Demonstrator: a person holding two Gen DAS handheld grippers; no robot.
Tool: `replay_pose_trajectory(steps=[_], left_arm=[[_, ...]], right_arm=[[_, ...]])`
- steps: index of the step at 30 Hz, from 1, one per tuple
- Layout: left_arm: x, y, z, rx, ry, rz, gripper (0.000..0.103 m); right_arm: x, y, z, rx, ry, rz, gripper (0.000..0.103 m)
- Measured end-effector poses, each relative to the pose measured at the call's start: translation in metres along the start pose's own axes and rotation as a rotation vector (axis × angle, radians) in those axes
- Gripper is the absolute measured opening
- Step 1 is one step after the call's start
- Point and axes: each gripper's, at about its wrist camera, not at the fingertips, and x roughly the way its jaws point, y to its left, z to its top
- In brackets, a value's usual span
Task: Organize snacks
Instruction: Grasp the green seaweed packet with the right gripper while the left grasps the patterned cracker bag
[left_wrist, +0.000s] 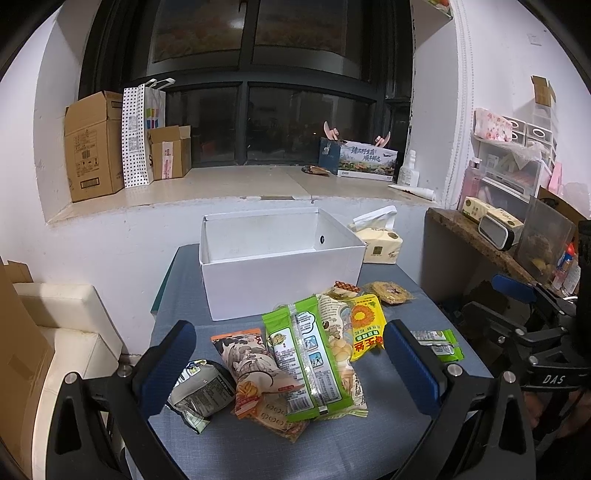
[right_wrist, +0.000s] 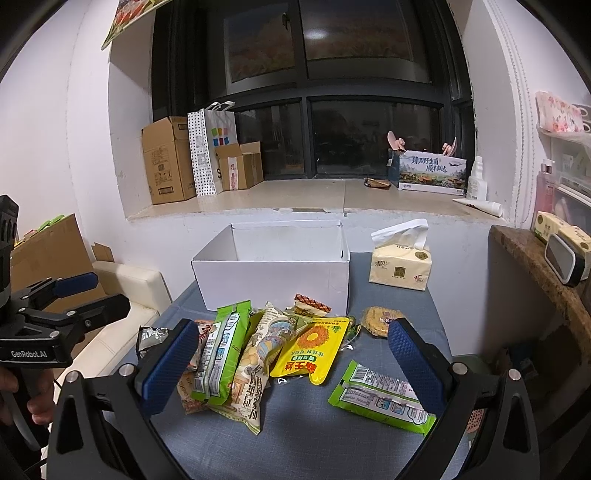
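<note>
My left gripper and right gripper both hang spread apart, holding nothing, over the snack packets heaped on the table just before the white box

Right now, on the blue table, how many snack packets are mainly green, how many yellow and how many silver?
Green packets: 2
Yellow packet: 1
Silver packet: 1
Total: 4
</note>
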Motion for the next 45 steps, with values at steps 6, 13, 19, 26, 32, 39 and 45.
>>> replay_pose_trajectory(steps=[6,13,19,26,32,39,45], left_arm=[[0.003,0.004,-0.002,-0.011,0.006,0.008,0.103],[0.0,0.02,-0.007,-0.036,0.002,0.043,0.103],[0.0,0.04,-0.011,-0.07,0.011,0.066,0.103],[0.004,0.056,-0.021,-0.1,0.027,0.085,0.103],[0.012,0.065,-0.03,-0.116,0.053,0.101,0.103],[0.027,0.073,-0.038,-0.114,0.088,0.069,0.103],[0.064,0.058,-0.034,-0.105,0.171,-0.001,0.103]], right_arm=[[0.033,0.006,-0.001,-0.035,0.05,0.016,0.103],[0.121,0.048,-0.002,-0.166,0.223,0.098,0.103],[0.175,0.074,-0.009,-0.227,0.342,0.152,0.103],[0.204,0.087,-0.024,-0.275,0.393,0.072,0.088],[0.194,0.107,-0.026,-0.373,0.385,0.106,0.039],[0.148,0.078,0.003,-0.213,0.277,0.21,0.018],[0.103,0.048,0.02,-0.102,0.173,0.251,0.015]])
